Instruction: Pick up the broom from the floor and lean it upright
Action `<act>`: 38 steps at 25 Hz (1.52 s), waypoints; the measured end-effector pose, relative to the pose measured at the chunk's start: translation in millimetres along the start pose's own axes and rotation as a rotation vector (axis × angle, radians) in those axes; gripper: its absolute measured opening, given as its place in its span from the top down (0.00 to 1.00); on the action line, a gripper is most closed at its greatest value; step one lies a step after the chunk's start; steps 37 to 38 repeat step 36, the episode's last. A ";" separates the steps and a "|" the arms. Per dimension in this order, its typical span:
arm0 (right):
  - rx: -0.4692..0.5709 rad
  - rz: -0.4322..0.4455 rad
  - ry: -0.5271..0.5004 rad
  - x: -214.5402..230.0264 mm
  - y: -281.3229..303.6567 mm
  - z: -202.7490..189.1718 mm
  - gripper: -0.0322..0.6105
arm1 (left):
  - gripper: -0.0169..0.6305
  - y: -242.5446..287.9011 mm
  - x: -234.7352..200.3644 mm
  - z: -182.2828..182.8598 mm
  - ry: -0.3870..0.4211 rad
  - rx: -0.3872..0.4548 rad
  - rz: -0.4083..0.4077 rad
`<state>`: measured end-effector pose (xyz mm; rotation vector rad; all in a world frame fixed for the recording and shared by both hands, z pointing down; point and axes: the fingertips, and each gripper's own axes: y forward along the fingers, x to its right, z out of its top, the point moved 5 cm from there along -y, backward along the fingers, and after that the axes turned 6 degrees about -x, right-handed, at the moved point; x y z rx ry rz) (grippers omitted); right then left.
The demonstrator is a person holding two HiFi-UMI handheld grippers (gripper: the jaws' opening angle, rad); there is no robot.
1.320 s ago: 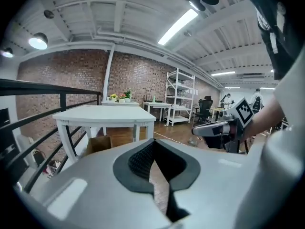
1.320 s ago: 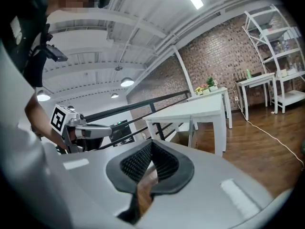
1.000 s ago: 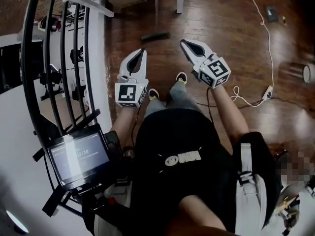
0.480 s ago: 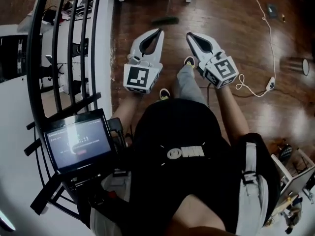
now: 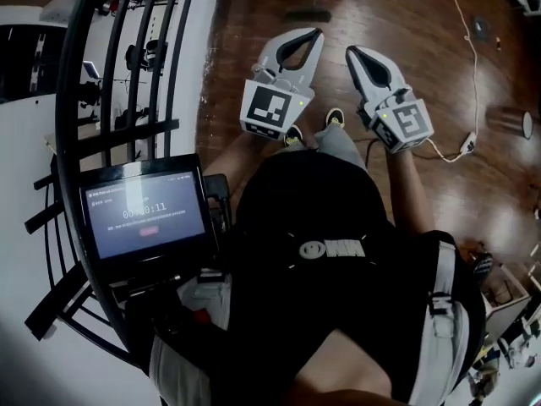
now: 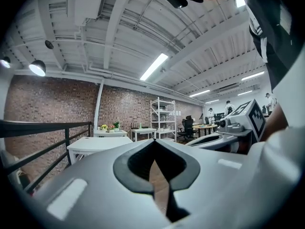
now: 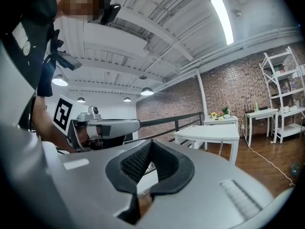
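The broom's dark head (image 5: pixel 307 13) lies on the wooden floor at the top of the head view; its thin handle runs off the top edge. My left gripper (image 5: pixel 317 32) is held out level just short of it, jaws shut and empty. To its right, my right gripper (image 5: pixel 351 51) is also shut with nothing in it. In the left gripper view the jaws (image 6: pixel 155 142) meet at the tip and the right gripper (image 6: pixel 228 132) shows beside them. The right gripper view shows shut jaws (image 7: pixel 151 142) and the left gripper (image 7: pixel 102 128). Neither gripper view shows the broom.
A black railing (image 5: pixel 110 100) runs along the left, with a lit tablet (image 5: pixel 144 214) mounted by my hip. A white cable (image 5: pixel 469 83) and a cylinder (image 5: pixel 516 121) lie on the floor at right. A white table (image 7: pixel 209 133) and shelves (image 6: pixel 162 118) stand ahead.
Both grippers have risen and gone forward, staying shut. The person has walked on, and the broom head has slid to the top edge of the head view.
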<state>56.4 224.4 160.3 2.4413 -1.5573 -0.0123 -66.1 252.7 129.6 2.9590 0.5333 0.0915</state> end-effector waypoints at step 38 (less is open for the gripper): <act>0.008 -0.010 -0.048 -109.3 39.7 23.2 0.95 | 0.95 -110.0 -29.4 11.4 -0.010 -0.021 0.081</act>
